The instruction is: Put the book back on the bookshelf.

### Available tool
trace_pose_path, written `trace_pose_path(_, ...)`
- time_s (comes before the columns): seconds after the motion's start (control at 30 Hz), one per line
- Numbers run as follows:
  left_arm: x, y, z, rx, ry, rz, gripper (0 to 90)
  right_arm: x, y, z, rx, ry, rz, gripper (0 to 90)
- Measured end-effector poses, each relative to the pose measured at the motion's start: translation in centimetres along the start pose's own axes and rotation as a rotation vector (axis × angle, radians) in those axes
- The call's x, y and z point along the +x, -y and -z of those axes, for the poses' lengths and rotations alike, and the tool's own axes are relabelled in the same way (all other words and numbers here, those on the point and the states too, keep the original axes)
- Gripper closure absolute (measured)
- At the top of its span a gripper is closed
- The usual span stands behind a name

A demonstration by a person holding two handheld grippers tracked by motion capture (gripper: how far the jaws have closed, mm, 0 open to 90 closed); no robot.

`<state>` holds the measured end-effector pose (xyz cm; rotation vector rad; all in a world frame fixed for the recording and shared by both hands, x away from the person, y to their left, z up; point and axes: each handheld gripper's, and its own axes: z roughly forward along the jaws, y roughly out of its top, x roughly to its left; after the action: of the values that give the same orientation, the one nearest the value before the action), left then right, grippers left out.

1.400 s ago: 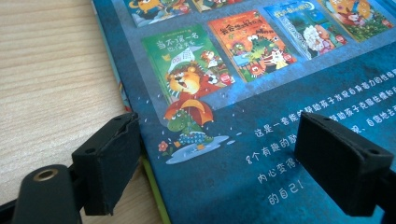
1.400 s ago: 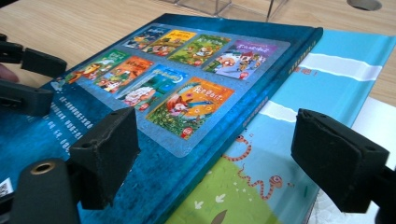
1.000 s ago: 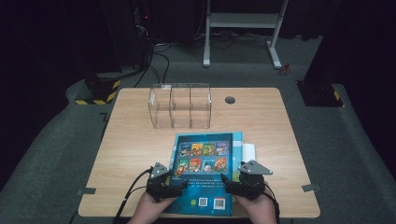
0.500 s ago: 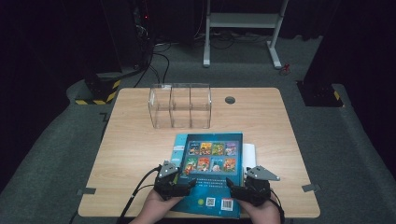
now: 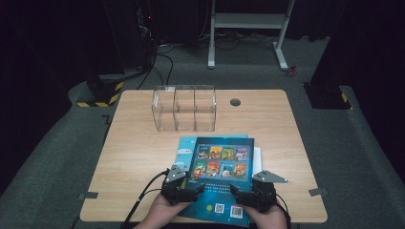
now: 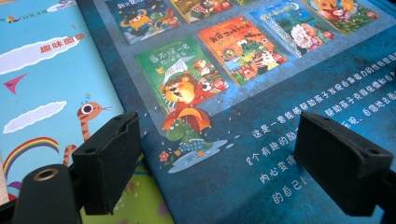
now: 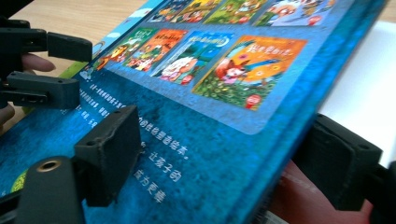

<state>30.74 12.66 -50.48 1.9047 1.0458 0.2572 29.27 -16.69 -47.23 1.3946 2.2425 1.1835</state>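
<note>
A dark blue picture book (image 5: 220, 181) lies back cover up at the table's near edge, its lower end past the edge. It rests on a light blue book (image 5: 185, 151) and a white sheet (image 5: 258, 160). My left gripper (image 5: 193, 188) is open over the dark book's left side; one jaw hangs above the light blue book (image 6: 42, 84), the other above the dark cover (image 6: 243, 93). My right gripper (image 5: 239, 191) is open astride the book's right edge (image 7: 280, 140), which tilts up between the jaws. The left gripper (image 7: 84, 67) also appears at the far side.
A clear box (image 5: 184, 109) with three compartments stands at the back middle of the wooden table (image 5: 143, 157). A round cable hole (image 5: 235, 102) sits to its right. Black cables trail from the grippers off the near edge. Dark floor and a desk frame lie beyond.
The dark blue book has shifted a little to the right and toward the person. Both grippers have drawn back toward the near edge with it.
</note>
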Motion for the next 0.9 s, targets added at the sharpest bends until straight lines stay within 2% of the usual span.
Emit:
trace_pose_path(0.2,0.4,0.3,0.0,0.004,0.025,0.035,14.3,0.1,-0.2,-0.2,0.02,-0.004,0.006,13.8)
trace_pose_path(0.27,0.5,0.4,-0.1,0.004,0.037,0.054,13.7,0.1,-0.3,0.0,0.032,0.003,0.0,17.3)
trace_pose_path(0.33,0.6,0.4,0.0,0.004,0.036,0.048,13.7,0.1,-0.3,0.1,0.03,0.006,-0.003,19.8)
trace_pose_path(0.37,0.5,0.4,0.0,0.005,0.034,0.052,13.7,-0.1,-0.4,0.5,0.027,0.01,-0.013,25.0)
trace_pose_path(0.53,0.6,0.3,-0.1,0.006,0.034,0.049,13.7,-0.2,-0.4,0.9,0.02,0.024,-0.01,29.8)
trace_pose_path(0.57,0.6,0.3,-0.1,0.007,0.035,0.049,13.7,-0.3,-0.5,1.1,0.015,0.027,-0.01,33.0)
trace_pose_path(0.9,0.7,0.4,0.0,0.005,0.04,0.048,13.6,0.0,-0.4,1.8,-0.017,0.059,0.014,40.7)
